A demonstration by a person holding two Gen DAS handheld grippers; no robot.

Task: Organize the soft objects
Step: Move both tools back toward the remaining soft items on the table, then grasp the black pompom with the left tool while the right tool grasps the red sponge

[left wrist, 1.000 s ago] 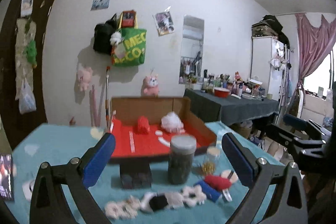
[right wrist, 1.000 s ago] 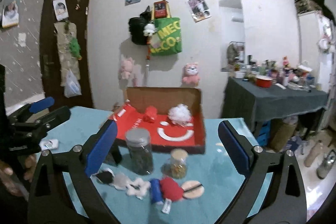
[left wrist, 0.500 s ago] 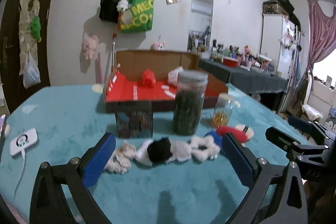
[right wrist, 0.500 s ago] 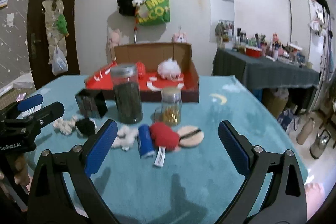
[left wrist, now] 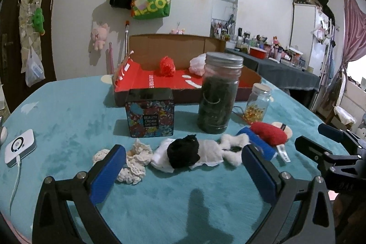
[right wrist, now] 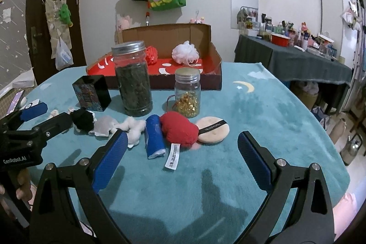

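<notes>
While both the left gripper (left wrist: pixel 183 166) and right gripper (right wrist: pixel 181 152) hover spread and empty, pickup hasn't started; next, probably close on the black pompom (left wrist: pixel 183 151) and carry it to the red tray (left wrist: pixel 160 81).

A teal bench (right wrist: pixel 263 106) with a yellow moon print carries a red plush (right wrist: pixel 179 130), blue roll (right wrist: pixel 154 137), black pom-pom (left wrist: pixel 183 150) and multicoloured tin (left wrist: pixel 149 117).
</notes>
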